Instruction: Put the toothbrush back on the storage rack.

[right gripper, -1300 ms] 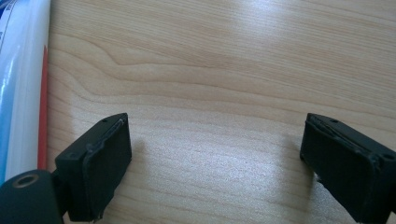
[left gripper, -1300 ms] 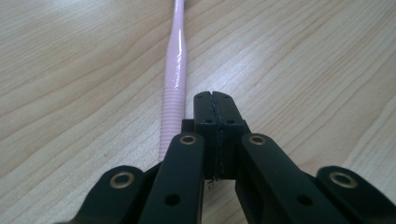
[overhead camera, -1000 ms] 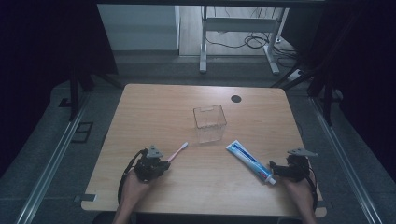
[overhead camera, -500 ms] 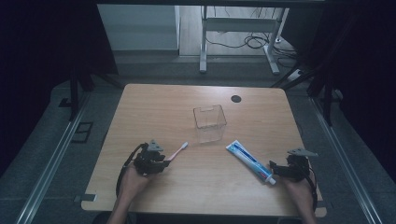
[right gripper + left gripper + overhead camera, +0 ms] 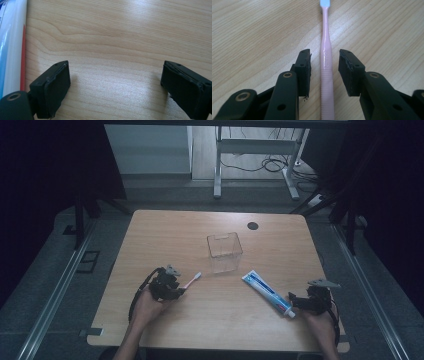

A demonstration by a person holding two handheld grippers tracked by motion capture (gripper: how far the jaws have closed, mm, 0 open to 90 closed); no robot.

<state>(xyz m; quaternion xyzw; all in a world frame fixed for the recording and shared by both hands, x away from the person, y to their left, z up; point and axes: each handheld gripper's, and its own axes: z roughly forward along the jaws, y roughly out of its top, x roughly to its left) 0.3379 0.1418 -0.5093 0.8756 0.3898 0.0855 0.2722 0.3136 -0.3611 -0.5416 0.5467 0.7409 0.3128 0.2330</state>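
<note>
A pink toothbrush [image 5: 192, 280] with a white head lies flat on the wooden table [image 5: 175, 235], left of centre. My left gripper [image 5: 179, 290] straddles its handle. In the left gripper view the toothbrush [image 5: 326, 50] runs between the two pads with a gap on each side. The jaws of the left gripper [image 5: 324, 53] have just been opening and stand open. At the right, a blue and white toothpaste tube [image 5: 267, 292] lies on the table. My right gripper [image 5: 293, 301] rests at its cap end, open wide [image 5: 115, 75] over bare wood, with the tube [image 5: 10, 50] to its left.
A clear plastic box [image 5: 225, 251] stands upright mid-table, beyond the toothbrush and the tube. A small black disc [image 5: 253, 225] sits near the far edge. Dark floor and desk legs lie past the table.
My left hand and gripper have shifted slightly away from the table's front edge. The toothbrush, the tube and the right gripper have kept their places.
</note>
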